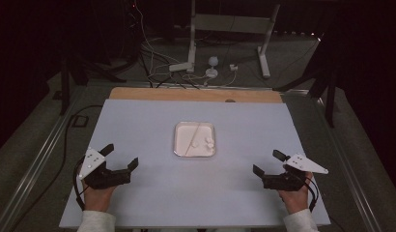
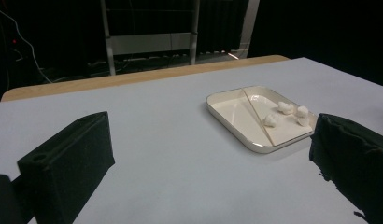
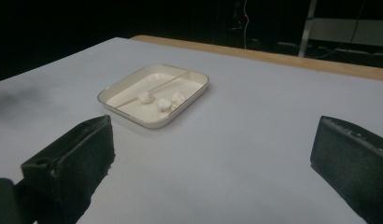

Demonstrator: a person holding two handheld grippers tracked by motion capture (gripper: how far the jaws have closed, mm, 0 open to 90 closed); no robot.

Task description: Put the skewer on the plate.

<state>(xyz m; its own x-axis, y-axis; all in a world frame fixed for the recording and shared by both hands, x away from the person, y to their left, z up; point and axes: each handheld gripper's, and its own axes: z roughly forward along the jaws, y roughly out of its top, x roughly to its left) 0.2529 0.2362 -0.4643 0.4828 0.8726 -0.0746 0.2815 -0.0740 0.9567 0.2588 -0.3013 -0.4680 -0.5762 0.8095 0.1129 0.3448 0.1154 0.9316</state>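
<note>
The shallow cream rectangular tray with a diagonal divider [image 1: 195,140] sits at the centre of the high view on the pale blue worktop [image 1: 138,193], up and inward from both tongs. The left tongs [image 1: 120,157] at lower left and the right tongs [image 1: 267,162] at lower right lie about equally far from it, both spread wide and holding nothing. Three small white crumpled lumps [image 1: 206,142] cluster in the tray's right compartment, so the right tongs seem slightly better placed to reach them.
</note>
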